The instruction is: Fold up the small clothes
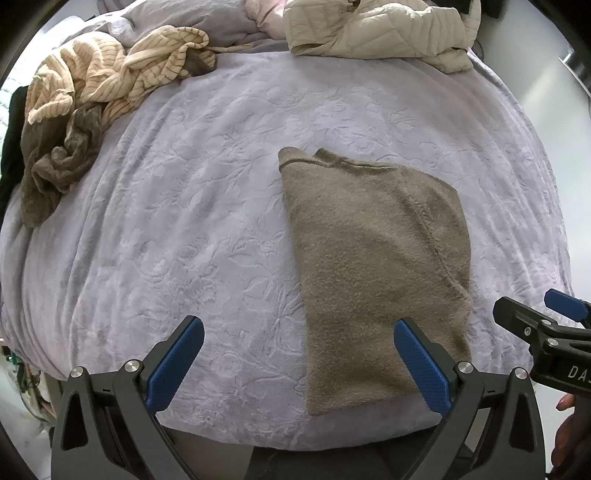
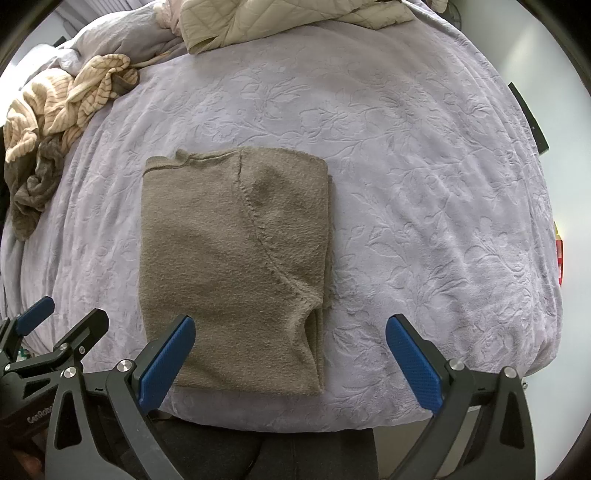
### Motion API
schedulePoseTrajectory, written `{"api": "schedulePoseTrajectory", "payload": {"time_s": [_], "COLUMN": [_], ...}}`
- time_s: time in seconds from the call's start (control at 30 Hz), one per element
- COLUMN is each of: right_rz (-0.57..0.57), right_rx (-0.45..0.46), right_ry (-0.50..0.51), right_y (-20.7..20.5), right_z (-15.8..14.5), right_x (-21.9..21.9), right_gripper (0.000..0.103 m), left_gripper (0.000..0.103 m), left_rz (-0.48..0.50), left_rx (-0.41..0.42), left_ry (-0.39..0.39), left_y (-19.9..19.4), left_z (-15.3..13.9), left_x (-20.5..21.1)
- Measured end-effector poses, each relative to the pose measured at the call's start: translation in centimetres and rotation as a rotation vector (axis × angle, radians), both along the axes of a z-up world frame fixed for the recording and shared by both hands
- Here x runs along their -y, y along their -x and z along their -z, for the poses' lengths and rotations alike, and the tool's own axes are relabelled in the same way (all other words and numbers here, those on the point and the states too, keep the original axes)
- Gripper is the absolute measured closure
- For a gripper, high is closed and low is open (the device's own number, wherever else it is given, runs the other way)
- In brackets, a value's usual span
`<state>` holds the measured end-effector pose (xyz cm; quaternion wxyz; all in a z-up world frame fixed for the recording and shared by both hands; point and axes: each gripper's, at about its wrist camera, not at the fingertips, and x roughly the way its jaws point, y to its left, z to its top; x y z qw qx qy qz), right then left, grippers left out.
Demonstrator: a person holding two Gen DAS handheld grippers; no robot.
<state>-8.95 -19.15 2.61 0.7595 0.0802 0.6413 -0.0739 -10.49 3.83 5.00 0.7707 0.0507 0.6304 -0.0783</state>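
The brown sweater [image 2: 232, 266] lies folded lengthwise on the bed [image 2: 424, 184]. Both the left gripper [image 1: 299, 365] and the right gripper [image 2: 290, 363] hang open and empty. Next, probably, pinch its near hem and fold it away.

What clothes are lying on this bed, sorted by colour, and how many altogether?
Brown, folded flat: 1, the brown fleece top
Cream striped, crumpled: 1, the striped garment
Dark grey-brown, crumpled: 1, the sheer dark garment
Beige quilted: 1, the quilted jacket
Total: 4, all on the lilac blanket
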Motion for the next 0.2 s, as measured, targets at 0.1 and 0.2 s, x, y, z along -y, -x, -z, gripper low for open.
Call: {"api": "schedulePoseTrajectory", "payload": {"time_s": [0.1,0.2], "right_rz": [-0.001,-0.001], "right_rx": [-0.001,-0.003], "right_ry": [0.000,0.002], "right_y": [0.02,-0.01], "right_z": [0.05,0.15], "right_x": [0.02,0.12], "right_gripper": [0.000,0.000], "left_gripper": [0.000,0.000], "left_rz": [0.006,0.014], "left_rx": [0.008,0.011], "left_ry": [-0.002,0.001], "left_y": [-0.06,0.03], "left_z": [-0.03,0.07], "left_x": [-0.05,0.01]}}
